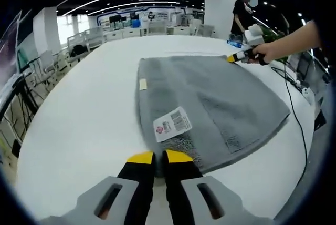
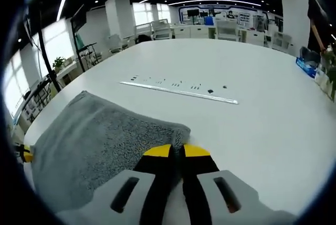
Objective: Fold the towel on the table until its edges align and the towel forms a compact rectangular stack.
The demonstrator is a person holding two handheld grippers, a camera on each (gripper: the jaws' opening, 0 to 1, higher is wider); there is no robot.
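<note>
A grey towel [image 1: 210, 104] lies flat on the white table [image 1: 84, 125], folded over, with a white printed label [image 1: 172, 124] and a small cream tag [image 1: 143, 83] facing up. My left gripper [image 1: 159, 157] is shut on the towel's near corner. My right gripper [image 2: 177, 151] is shut on another corner of the towel [image 2: 100, 146]. In the left gripper view the right gripper [image 1: 233, 58] sits at the far corner, held by a hand [image 1: 262, 52]. The left gripper's yellow tip [image 2: 23, 154] peeks out at the towel's far left edge.
A long clear ruler strip [image 2: 178, 92] lies on the table beyond the towel. A black cable [image 1: 295, 99] runs along the table's right side. A blue box [image 2: 310, 66] sits at the far right edge. Chairs and desks [image 1: 89, 38] stand around, and a person [image 1: 241, 14] stands behind.
</note>
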